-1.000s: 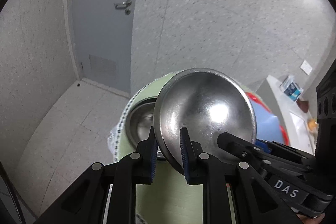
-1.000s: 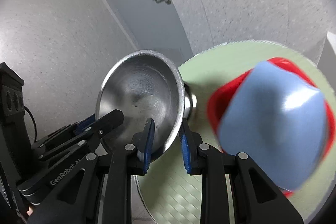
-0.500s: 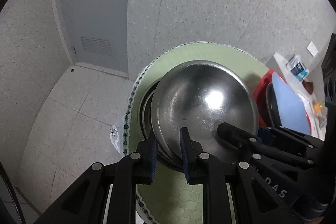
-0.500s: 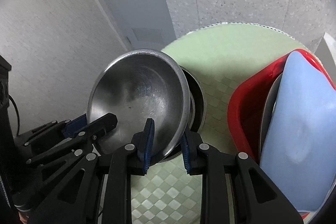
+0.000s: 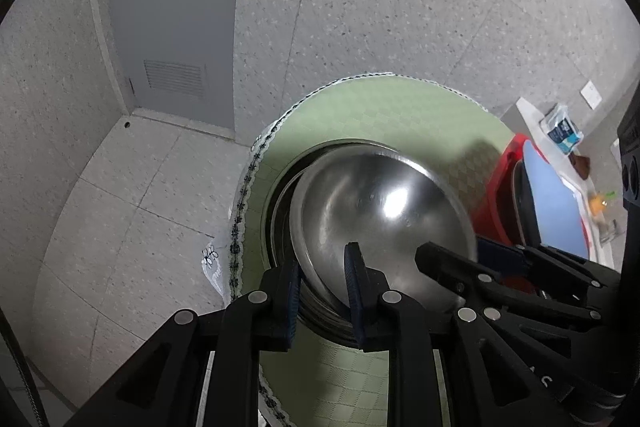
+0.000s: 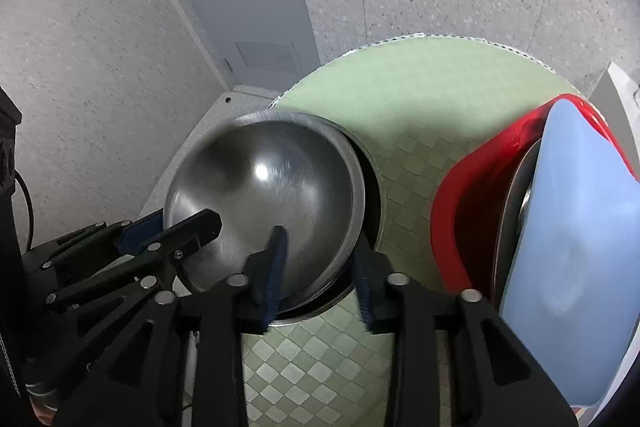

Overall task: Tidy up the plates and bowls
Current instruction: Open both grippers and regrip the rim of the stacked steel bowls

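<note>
- While the left gripper (image 5: 322, 283) clamps the near rim of the steel bowl (image 5: 384, 215), low in the frame's centre, the right gripper (image 6: 320, 275) is opening, its pads straddling the rim without pressing.
- That two-sided hold likely steadies the bowl as it nests, slightly tilted, into the bowl stack (image 6: 374, 187) beneath.
- Brushed metal, round and smooth, it would slip easily from rubber pads.
- Beneath lies a green checked tablecloth (image 6: 420, 99) with a lace edge; at right, a glossy red basket (image 6: 460, 195) holds upright plates and a matte blue tray (image 6: 576, 247).
</note>
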Motion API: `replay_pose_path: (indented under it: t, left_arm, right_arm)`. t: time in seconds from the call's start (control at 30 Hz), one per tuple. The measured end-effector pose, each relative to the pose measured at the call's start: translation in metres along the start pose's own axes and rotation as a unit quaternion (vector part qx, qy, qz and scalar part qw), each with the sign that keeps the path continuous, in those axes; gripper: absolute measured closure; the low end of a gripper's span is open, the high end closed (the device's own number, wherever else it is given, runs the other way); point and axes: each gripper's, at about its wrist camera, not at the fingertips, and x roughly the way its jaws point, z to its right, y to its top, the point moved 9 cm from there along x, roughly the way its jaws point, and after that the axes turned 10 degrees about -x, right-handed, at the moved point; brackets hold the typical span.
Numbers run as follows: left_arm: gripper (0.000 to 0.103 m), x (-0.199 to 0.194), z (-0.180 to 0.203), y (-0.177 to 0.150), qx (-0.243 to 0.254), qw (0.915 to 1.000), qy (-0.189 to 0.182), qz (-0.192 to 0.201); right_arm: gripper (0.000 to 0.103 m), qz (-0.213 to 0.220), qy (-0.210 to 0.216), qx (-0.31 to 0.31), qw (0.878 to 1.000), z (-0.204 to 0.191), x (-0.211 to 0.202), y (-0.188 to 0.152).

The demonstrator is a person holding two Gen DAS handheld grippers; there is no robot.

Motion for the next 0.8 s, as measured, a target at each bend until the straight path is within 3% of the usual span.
replay_pose_path:
  t: [0.2,0.37,0.43,0.47,0.5,0.6,0.8]
  left_arm:
    - [0.080,0.001,0.001,-0.003,-0.001,1.0000,-0.006,-0.003]
    - [0.075,0.000,0.000,-0.002,-0.006,0.9998,-0.019,-0.002]
    - [0.068,-0.005,0.000,-0.002,-0.010,0.9996,-0.026,0.005]
    - [0.060,-0.008,-0.001,-0.002,-0.011,0.9996,-0.025,0.009]
    - [0.046,-0.013,-0.005,-0.001,-0.012,0.9997,-0.012,0.020]
    - [0.024,-0.026,-0.016,0.004,-0.024,0.9985,-0.007,0.050]
    - [0.023,-0.023,-0.040,0.002,-0.050,0.9975,0.007,0.050]
  right_arm:
    - [0.063,0.002,0.004,0.008,1.000,0.002,-0.003,-0.002]
    - [0.053,0.016,0.001,0.014,1.000,0.006,-0.013,-0.001]
    - [0.052,0.022,-0.005,0.018,1.000,0.009,-0.017,-0.001]
    - [0.050,0.025,-0.004,0.026,0.999,0.011,-0.019,-0.003]
    - [0.049,0.027,-0.003,0.033,0.999,0.013,-0.020,-0.004]
    - [0.041,0.037,0.002,0.054,0.998,0.019,-0.024,-0.009]
    - [0.029,0.047,0.009,0.060,0.997,0.015,-0.021,-0.010]
